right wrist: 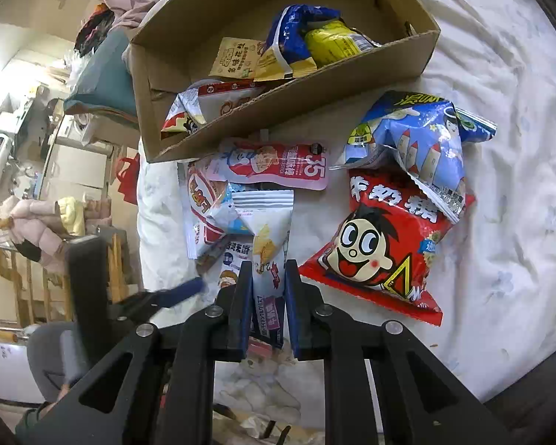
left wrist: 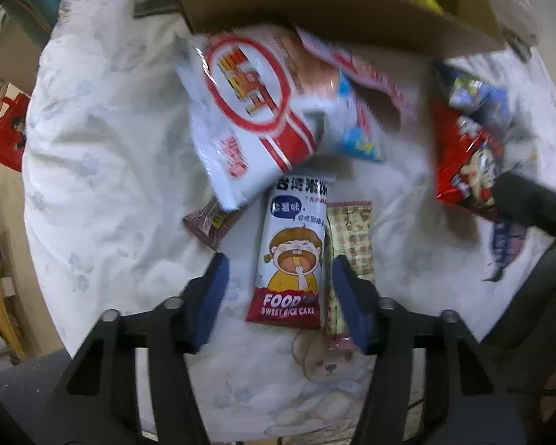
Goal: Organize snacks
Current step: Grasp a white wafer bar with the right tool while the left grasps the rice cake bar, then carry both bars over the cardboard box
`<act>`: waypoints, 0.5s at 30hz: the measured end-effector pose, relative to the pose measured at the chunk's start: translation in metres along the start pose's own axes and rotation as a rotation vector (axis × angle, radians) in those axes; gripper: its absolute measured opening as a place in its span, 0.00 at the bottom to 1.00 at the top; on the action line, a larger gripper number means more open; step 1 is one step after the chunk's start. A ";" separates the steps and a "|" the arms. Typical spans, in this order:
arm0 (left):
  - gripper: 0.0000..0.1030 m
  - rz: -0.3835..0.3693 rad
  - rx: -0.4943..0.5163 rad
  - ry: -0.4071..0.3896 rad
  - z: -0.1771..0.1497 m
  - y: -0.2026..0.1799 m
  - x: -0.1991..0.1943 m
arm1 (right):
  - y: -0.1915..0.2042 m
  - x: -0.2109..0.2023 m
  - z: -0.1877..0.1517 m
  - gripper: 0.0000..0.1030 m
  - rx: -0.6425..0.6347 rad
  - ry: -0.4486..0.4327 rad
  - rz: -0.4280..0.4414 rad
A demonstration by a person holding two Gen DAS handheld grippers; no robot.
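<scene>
My left claw (left wrist: 278,289) straddled the rice cake packet (left wrist: 291,256), half-open, unpinched; right claw (right wrist: 267,293) clamped a white pouch (right wrist: 268,237); box (right wrist: 189,148) at twelve.

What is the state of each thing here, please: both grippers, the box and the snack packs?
Left gripper: open, straddling sweet rice cake pack, pads not touching.
Right gripper: shut on white snack pouch.
Cardboard box: open, partly filled.
Red candy bag: sealed, lying flat on bedsheet.
Blue bag: crumpled, overlapping red bag.
</scene>
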State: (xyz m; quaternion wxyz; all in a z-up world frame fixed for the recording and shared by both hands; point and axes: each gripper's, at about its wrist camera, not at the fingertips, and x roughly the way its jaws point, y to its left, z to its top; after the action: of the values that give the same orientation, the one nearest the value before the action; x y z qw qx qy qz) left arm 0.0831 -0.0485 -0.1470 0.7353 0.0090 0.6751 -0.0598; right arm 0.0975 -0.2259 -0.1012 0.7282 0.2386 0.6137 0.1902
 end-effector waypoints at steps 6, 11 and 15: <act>0.29 -0.008 0.003 0.013 0.003 -0.003 0.009 | -0.001 -0.002 0.001 0.16 0.003 -0.007 0.013; 0.28 -0.036 -0.017 0.001 -0.002 0.003 -0.006 | -0.002 -0.004 0.000 0.16 0.004 -0.004 0.019; 0.28 -0.053 -0.013 -0.006 -0.013 0.004 -0.018 | 0.004 -0.001 -0.001 0.16 -0.016 0.002 0.016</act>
State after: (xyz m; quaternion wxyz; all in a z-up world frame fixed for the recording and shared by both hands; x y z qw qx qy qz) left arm 0.0694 -0.0423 -0.1301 0.7356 -0.0139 0.6731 -0.0745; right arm 0.0961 -0.2232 -0.0986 0.7280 0.2373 0.6109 0.2013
